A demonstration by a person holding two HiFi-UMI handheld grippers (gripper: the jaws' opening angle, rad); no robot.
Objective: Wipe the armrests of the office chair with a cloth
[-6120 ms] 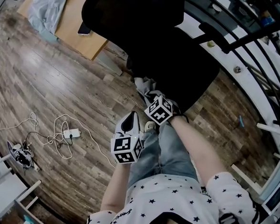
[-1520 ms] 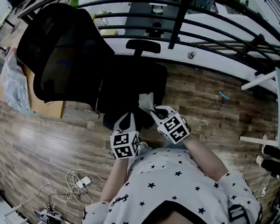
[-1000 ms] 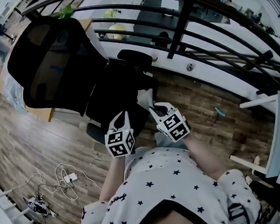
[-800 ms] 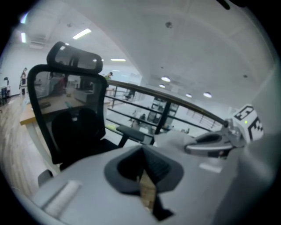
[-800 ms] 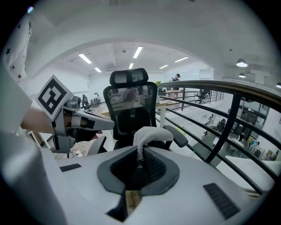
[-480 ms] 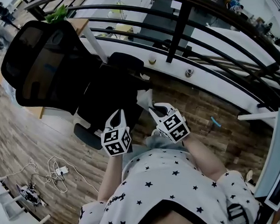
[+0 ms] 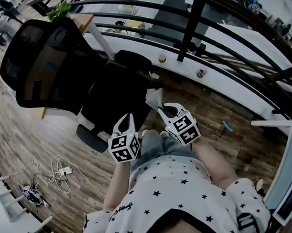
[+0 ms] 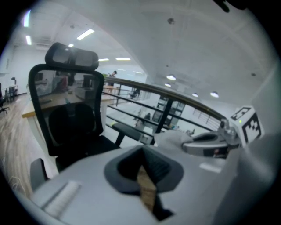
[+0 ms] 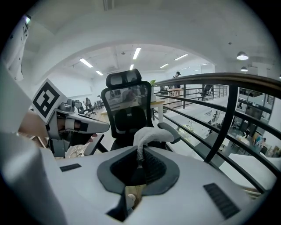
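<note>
White crumpled cloth (image 7: 154,96) pinched in right claw (image 7: 165,109); black padded armrest (image 7: 132,58) at eleven o'clock; left claw (image 7: 127,121) closed, empty.

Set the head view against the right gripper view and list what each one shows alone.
Head view only: the person's star-print shirt and a tangle of cables on the wood floor.
Right gripper view only: ceiling lights, and a straight look at the right gripper, its jaws shut on the cloth.
Both: the office chair, the railing, the left gripper and the cloth.
</note>
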